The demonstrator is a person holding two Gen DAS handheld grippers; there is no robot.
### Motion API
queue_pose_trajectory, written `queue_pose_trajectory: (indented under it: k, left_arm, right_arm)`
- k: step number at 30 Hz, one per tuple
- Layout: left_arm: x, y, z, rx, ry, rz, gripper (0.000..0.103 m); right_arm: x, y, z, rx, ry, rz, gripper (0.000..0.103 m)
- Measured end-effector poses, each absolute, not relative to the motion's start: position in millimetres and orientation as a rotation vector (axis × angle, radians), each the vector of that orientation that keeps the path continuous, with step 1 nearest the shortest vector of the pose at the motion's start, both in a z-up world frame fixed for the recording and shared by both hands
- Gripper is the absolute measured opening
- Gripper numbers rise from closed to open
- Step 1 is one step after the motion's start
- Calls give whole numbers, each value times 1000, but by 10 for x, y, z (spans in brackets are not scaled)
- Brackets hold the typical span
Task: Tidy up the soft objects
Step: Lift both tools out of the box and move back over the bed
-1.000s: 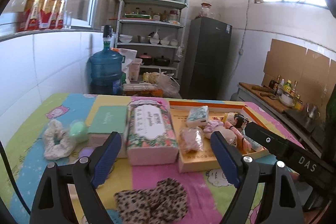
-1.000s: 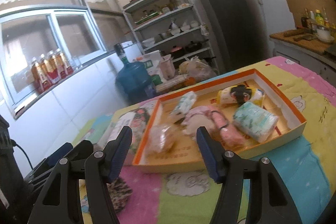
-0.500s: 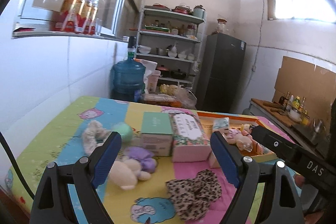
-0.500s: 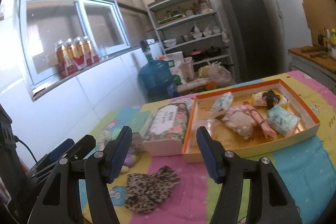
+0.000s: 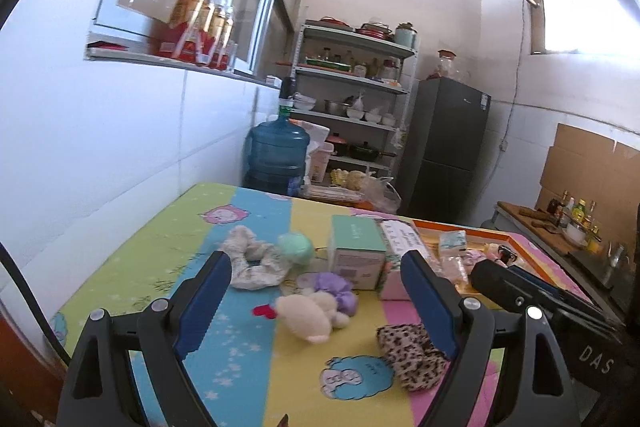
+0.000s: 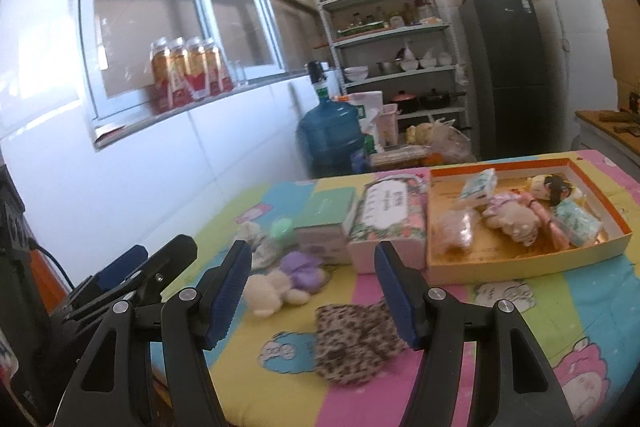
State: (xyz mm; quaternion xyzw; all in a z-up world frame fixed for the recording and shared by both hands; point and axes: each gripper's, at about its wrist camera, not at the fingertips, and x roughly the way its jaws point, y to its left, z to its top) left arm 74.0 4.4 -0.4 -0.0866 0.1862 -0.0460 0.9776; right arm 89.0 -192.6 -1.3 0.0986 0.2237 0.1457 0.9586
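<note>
In the left wrist view the left gripper [image 5: 316, 291] hangs over the near edge of the table with its jaws spread and nothing between them; beyond it lie a cream plush toy [image 5: 310, 315] touching a purple scrunchie [image 5: 338, 289], a pale scrunchie [image 5: 250, 259], a green ball [image 5: 296, 247] and, nearest on the right, a leopard-print scrunchie [image 5: 408, 351]. Picking one up well probably means lowering the spread fingers astride its bulk and pinching the middle, not a loose fold. In the right wrist view the right gripper [image 6: 312, 291] is likewise released and empty, poised above the leopard-print scrunchie [image 6: 352, 339]; the orange-rimmed tray [image 6: 520, 263] sits well to the right, already holding a doll, tissue packs and other soft items, so the loose pieces likely belong there. The tissue box [image 6: 386, 215] and mint box [image 6: 328, 211] stand between the toys and the tray, so a carried item should be lifted clear of them. The table wears a bright cartoon-print cloth [image 6: 560, 307]; behind it are a water jug [image 6: 330, 131], shelves and a dark fridge.
</note>
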Motion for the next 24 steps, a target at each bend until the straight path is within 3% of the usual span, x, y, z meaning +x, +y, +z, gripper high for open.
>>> queue_pose_trajectory:
  k: [16, 19, 24]
  left_arm:
    - [570, 599, -125, -231, 381, -4, 86]
    - [545, 674, -150, -233, 383, 11, 86]
    - [529, 794, -234, -242, 402, 34, 86]
  right_arm:
    - [683, -1607, 31, 152, 427, 298, 66]
    - [688, -1568, -20, 142, 440, 295, 74]
    - [718, -1550, -124, 132, 471, 291, 75]
